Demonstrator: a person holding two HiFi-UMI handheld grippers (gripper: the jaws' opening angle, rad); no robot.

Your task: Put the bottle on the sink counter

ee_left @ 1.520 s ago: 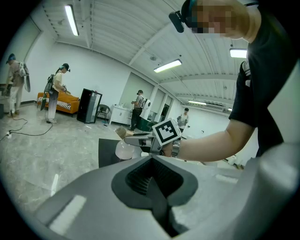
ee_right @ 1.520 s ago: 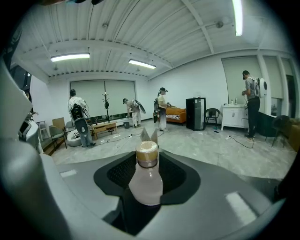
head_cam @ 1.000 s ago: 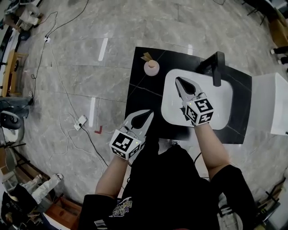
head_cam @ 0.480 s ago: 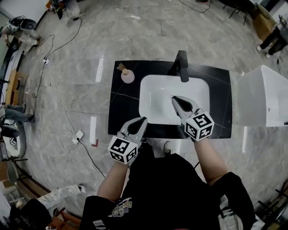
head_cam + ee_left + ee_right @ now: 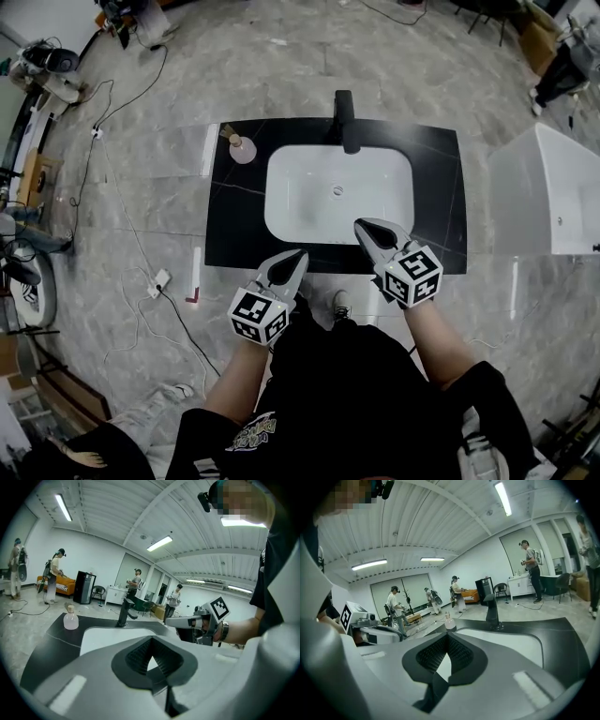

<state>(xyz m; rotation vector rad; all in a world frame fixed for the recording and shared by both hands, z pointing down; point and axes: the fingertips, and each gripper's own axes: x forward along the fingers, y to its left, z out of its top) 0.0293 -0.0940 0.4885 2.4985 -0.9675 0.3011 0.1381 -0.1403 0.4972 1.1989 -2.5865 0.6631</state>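
Observation:
A small pink bottle (image 5: 242, 148) with a cork-coloured top stands upright at the far left corner of the black sink counter (image 5: 431, 197). It also shows in the left gripper view as the bottle (image 5: 71, 619) and in the right gripper view as the bottle (image 5: 449, 623). My left gripper (image 5: 286, 265) is at the counter's near edge, shut and holding nothing. My right gripper (image 5: 367, 230) is over the near rim by the white basin (image 5: 309, 187), also shut with nothing in it. Both are well short of the bottle.
A black faucet (image 5: 344, 120) rises behind the basin. A white cabinet (image 5: 548, 192) stands to the right of the counter. Cables and a power strip (image 5: 159, 279) lie on the floor to the left. Several people stand far off in the room (image 5: 52, 576).
The head view has swung so the counter sits centred. My right gripper has drawn back from over the basin to the near rim. The left gripper stays at the near edge.

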